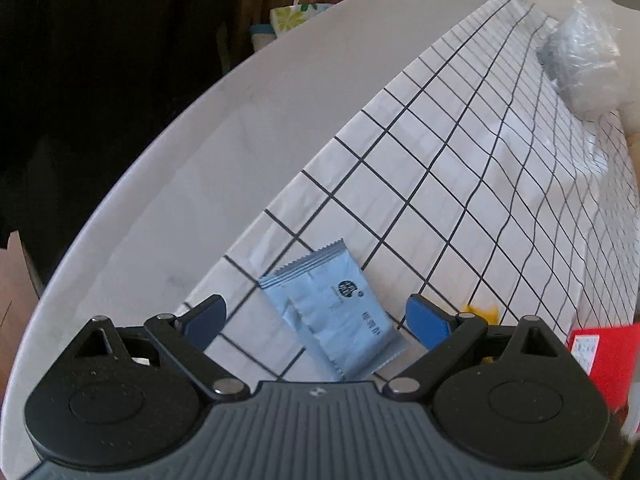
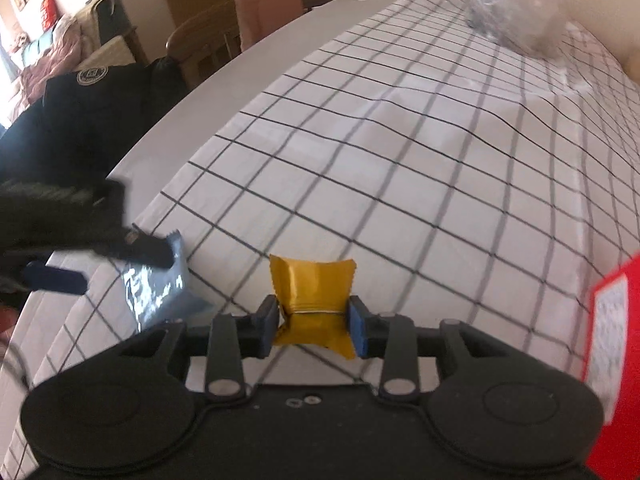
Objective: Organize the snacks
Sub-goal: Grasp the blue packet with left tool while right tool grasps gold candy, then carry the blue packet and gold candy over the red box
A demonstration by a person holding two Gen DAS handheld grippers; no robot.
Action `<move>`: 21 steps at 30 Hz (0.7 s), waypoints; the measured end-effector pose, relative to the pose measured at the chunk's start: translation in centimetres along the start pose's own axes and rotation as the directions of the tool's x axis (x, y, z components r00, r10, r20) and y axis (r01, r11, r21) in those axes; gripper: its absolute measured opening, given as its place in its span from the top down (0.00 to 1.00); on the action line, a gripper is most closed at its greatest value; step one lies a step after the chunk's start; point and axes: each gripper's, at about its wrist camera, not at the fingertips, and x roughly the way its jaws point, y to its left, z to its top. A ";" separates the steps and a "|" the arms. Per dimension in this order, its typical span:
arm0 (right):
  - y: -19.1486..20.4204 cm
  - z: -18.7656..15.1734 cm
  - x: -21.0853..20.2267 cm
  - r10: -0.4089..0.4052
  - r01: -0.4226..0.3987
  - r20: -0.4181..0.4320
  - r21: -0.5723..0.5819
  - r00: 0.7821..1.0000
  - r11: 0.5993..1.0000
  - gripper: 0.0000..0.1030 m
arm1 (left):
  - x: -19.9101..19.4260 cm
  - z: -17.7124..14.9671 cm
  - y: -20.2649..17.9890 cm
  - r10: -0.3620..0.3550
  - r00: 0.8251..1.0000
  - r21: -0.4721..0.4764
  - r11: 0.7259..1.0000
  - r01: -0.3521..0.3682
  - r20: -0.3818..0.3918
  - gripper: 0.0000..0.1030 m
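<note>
A round, pale grey table [image 1: 168, 168] is partly covered by a white cloth with a black grid [image 1: 460, 184]. On the cloth lie a light blue foil snack packet [image 1: 340, 312] and crumpled clear plastic [image 1: 584, 64].

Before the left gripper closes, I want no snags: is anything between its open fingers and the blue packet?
Nothing visible. The blue packet lies flat on the checked cloth, between the open fingers of the left gripper, with nothing over it.

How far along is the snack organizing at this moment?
Nothing looks sorted yet. In hand: the right gripper has its jaws pinched on the small yellow foil snack packet. Left: the light blue foil snack packet lies flat on the black-gridded white cloth between the open left gripper jaws, ungrasped.
</note>
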 end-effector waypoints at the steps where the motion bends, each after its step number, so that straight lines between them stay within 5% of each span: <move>1: -0.2 -0.3 -0.4 -0.001 0.001 0.002 0.007 1.000 1.000 0.66 | 0.3 0.0 -0.3 0.011 1.000 -0.007 1.000 -0.011 0.000 0.06; 10: -2.3 -3.7 -3.6 -0.018 0.016 0.025 0.076 1.000 0.997 0.66 | 1.9 -0.9 -3.4 0.103 0.994 0.013 0.995 -0.103 0.023 0.19; 15: -2.8 -5.4 -5.0 -0.023 0.020 0.032 0.099 0.999 0.995 0.65 | 2.1 -1.8 -5.0 0.188 0.980 0.076 0.978 -0.192 0.057 0.34; 21: -3.1 -7.0 -6.4 -0.035 0.030 0.037 0.121 0.999 0.992 0.65 | 1.8 -2.7 -5.3 0.202 0.975 0.113 0.971 -0.211 0.088 0.52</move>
